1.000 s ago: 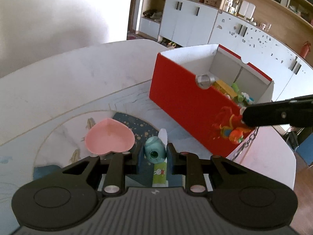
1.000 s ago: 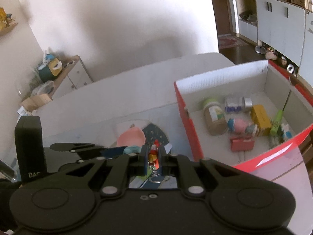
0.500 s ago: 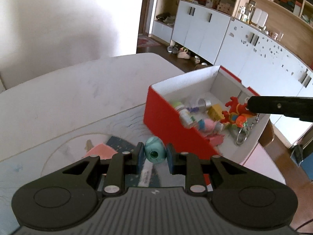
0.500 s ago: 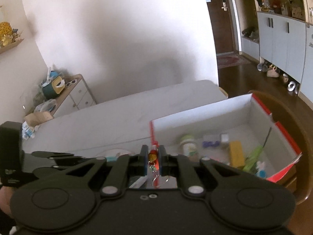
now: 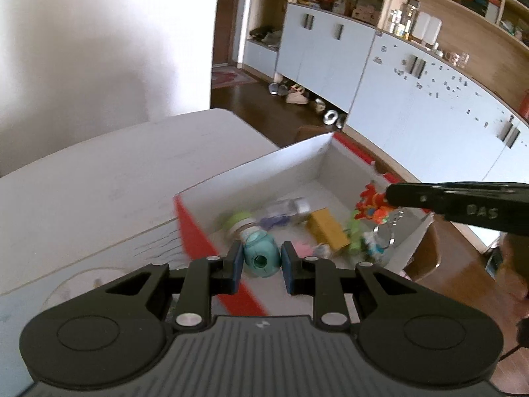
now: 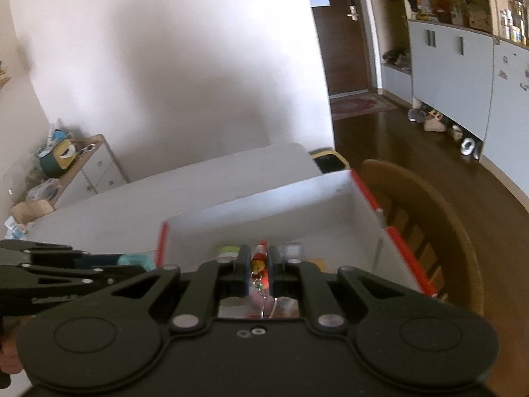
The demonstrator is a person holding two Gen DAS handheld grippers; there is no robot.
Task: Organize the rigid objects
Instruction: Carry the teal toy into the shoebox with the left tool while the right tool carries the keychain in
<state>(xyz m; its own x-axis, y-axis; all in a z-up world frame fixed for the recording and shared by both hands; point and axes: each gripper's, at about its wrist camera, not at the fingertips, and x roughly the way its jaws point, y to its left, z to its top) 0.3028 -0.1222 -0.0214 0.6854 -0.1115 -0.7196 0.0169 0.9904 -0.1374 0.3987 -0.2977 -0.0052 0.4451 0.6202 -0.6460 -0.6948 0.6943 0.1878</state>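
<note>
Now, step in hand: both tongs carry a toy over the red box, and the drop into it looks to be next.
Left tongs: clamped on a teal egg-shaped toy, its round hole facing the camera; low centre of the left wrist view, just above the near red wall of the box.
Right tongs: pinched narrow on a red and orange keychain figure, whose metal ring dangles below the pads; in the left wrist view the same figure hangs at the tip of the black tongs entering from the right edge, over the right part of the box.
Box contents: a green-lidded jar, a yellow block and small blurred toys lie on the white floor of the box.
Doing it well: I would bring each toy clearly past the rim before letting go, release low so the egg does not bounce or roll out, and let the keychain ring clear the far wall first.
Risk: the two tongs work near each other; staggered drops likely avoid a knock.
Pose: both tongs tilt downward toward the box, the left nearer the white worktop, the right farther across.
</note>
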